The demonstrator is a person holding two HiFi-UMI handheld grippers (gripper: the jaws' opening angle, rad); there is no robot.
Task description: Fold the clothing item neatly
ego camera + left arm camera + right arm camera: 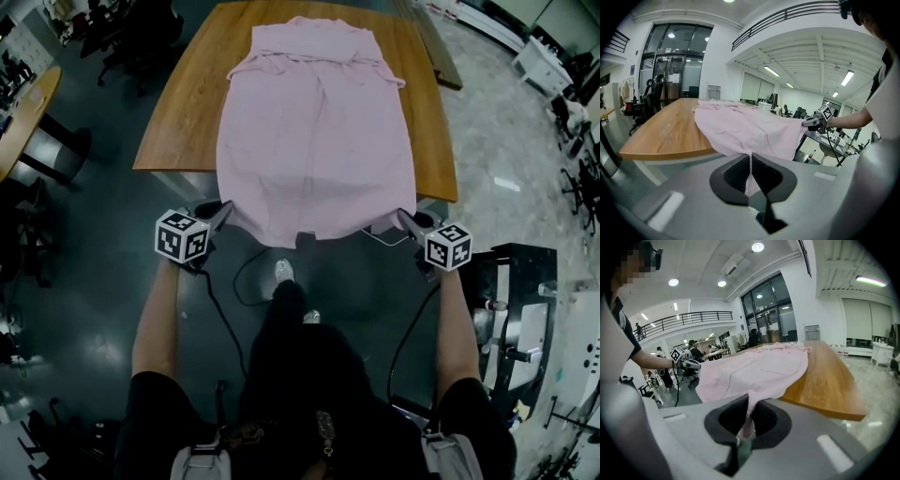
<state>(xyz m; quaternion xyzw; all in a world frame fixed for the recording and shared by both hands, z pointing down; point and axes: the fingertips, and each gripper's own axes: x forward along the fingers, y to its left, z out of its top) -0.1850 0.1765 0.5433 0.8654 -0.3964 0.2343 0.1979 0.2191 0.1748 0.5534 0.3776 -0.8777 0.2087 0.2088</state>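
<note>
Pink garment [319, 141] spread on wooden table [187, 112], hem overhanging near edge. Left gripper [223, 214] and right gripper [405, 219] each clamped on hem corner. Dark floor [84, 309] below; office chairs [644, 101] nearby.

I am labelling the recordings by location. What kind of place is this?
Probably a large open office or lab hall, not a home: office chairs near a wooden table bearing a pink garment, a railed upper gallery, and tall glass doors.
</note>
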